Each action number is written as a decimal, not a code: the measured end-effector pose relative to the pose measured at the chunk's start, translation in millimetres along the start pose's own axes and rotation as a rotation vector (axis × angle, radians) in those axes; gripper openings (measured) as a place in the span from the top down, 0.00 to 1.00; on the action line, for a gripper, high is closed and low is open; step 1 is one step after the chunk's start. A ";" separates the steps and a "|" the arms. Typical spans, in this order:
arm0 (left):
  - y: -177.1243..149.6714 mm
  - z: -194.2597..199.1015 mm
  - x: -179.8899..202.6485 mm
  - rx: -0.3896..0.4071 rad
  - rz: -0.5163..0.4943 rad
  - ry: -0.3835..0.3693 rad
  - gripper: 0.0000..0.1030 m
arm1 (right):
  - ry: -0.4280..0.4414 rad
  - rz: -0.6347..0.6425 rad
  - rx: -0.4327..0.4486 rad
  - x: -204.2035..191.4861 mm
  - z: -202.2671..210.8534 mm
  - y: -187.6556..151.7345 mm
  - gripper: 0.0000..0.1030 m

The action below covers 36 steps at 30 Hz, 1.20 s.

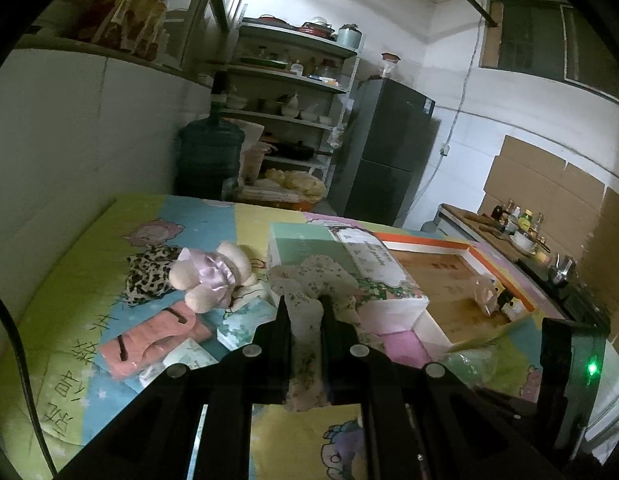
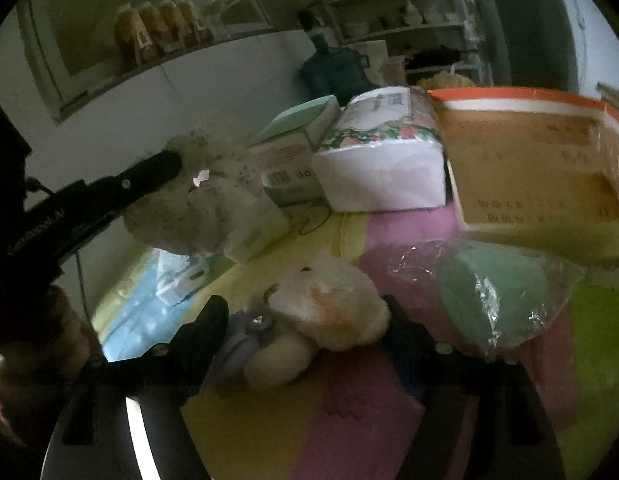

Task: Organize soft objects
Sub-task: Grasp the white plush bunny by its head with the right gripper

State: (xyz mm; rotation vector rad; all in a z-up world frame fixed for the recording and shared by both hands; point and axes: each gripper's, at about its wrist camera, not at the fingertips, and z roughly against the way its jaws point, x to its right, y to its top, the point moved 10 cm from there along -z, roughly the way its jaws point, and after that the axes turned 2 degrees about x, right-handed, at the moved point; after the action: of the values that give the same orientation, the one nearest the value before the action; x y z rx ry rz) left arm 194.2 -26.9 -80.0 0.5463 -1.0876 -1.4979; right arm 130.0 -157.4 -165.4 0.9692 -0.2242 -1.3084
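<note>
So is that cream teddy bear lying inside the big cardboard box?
No, the teddy bear lies on the colourful mat, in front of the cardboard box and apart from it.

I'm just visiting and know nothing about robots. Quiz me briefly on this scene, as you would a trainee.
1. What is the left claw clamped on? A) flower-printed white fabric toy B) pink knitted cloth C) leopard-print cloth
2. True or false: nothing lies between the right claw's open jaws.
3. Fill in: the green roll lies inside a clear plastic ____.
Key: 1 A; 2 false, a cream plush bear lies between them; 3 bag.
</note>
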 end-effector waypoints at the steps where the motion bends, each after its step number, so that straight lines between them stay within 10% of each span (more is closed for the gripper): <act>1: -0.3 -0.3 -0.9 -0.001 0.001 0.001 0.88 | 0.004 0.004 0.001 -1.8 -1.2 -0.2 0.24; 8: -0.1 -0.3 -2.0 -0.001 0.001 0.000 0.88 | 0.008 0.032 0.007 -10.3 -1.6 2.6 0.46; 36: 38.4 18.5 33.8 0.083 -0.080 -0.012 0.88 | 0.025 0.099 0.318 -10.6 89.2 81.7 0.47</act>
State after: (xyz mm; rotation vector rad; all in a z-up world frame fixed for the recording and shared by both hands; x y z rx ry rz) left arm 190.3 -49.7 -30.8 0.6462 -1.1527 -1.5320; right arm 127.6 -194.4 -49.8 1.2260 -0.4661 -1.1894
